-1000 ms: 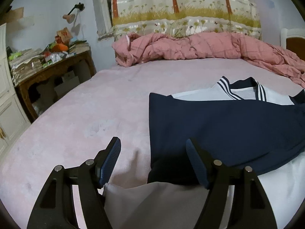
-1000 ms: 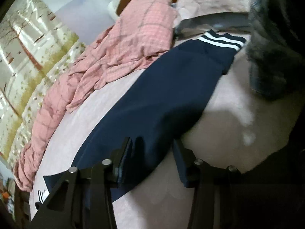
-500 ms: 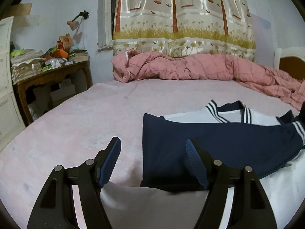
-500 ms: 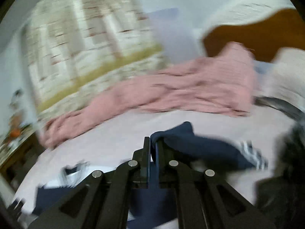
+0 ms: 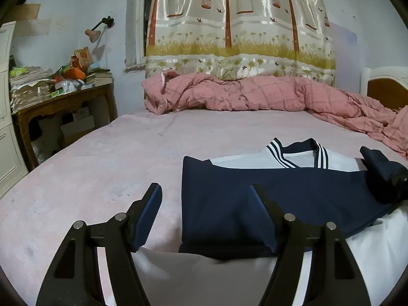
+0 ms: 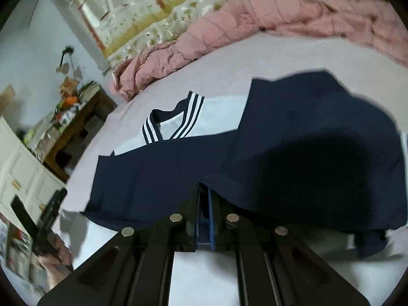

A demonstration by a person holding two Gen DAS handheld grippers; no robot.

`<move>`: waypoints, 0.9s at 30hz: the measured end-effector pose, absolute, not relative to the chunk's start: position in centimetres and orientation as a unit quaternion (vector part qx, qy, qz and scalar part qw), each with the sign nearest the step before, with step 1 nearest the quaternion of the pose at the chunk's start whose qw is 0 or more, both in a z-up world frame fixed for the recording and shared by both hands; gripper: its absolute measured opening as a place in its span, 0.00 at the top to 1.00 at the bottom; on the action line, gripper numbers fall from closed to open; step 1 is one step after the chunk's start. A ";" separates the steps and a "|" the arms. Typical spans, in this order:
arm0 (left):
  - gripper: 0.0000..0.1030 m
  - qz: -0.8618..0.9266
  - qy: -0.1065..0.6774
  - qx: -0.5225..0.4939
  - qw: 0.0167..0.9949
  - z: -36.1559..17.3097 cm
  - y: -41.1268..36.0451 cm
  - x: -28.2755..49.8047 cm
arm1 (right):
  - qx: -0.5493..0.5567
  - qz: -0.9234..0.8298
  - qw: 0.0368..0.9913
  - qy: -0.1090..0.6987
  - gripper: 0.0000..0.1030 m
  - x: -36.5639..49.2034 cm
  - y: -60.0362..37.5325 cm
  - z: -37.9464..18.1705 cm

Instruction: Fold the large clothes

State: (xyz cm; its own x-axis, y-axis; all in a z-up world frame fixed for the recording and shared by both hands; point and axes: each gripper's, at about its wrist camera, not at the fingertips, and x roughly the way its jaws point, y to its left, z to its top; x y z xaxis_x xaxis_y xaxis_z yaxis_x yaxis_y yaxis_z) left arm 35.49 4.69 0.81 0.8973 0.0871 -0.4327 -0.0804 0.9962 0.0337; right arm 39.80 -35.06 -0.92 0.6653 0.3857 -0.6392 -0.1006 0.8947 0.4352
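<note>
Right wrist view: you see the navy-and-white shirt (image 6: pixel 178 168) spread on the pink bed sheet (image 6: pixel 293 56), with one navy sleeve (image 6: pixel 318 158) lifted and draped over the body of the shirt.
Shirt: it lies flat near the bed's near edge, white body below, navy panel across it, striped collar (image 5: pixel 298 156) pointing toward the far side.
Right gripper (image 6: pixel 204 201): your jaws have just been closing and now pinch the navy sleeve's edge, the cloth caught between the blue pads.
Left gripper (image 5: pixel 206 204): your jaws stand wide apart over the shirt's left edge, gripping nothing; the navy fold's corner lies between the fingers, the right pad (image 5: pixel 260 216) above the navy cloth, the left pad (image 5: pixel 150 211) above the sheet.
Left wrist view, far right: the pinched sleeve end (image 5: pixel 380 170) shows as a dark bunch above the shirt.
Beyond the shirt: a rumpled pink quilt (image 5: pixel 242 94) runs along the far side of the bed, under a tree-print curtain (image 5: pixel 237 25).
Left of the bed: a wooden side table (image 5: pixel 66 107) piled with papers, a wall lamp (image 5: pixel 97 30) above it.
</note>
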 end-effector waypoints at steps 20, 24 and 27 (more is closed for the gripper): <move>0.32 0.045 0.211 0.016 0.976 0.7 3.5 34.7 | 0.347 -0.120 0.850 0.378 0.44 33.1 -54.4 -2.1; 0.30 0.056 0.209 0.029 0.976 0.7 3.1 34.6 | 0.369 -0.079 0.838 0.393 0.41 33.9 -55.1 -4.3; 0.30 0.049 0.207 0.052 0.976 0.4 2.2 34.5 | 0.362 -0.068 0.843 0.392 0.41 34.5 -54.5 -5.0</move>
State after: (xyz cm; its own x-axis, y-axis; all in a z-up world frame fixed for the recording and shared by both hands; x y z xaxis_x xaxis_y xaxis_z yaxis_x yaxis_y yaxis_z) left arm 34.51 2.19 0.39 0.9095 0.1165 -0.3990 -0.0736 0.9899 0.1214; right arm 34.54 -54.47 -4.98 0.6828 0.1698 -0.7106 0.3989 0.7282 0.5573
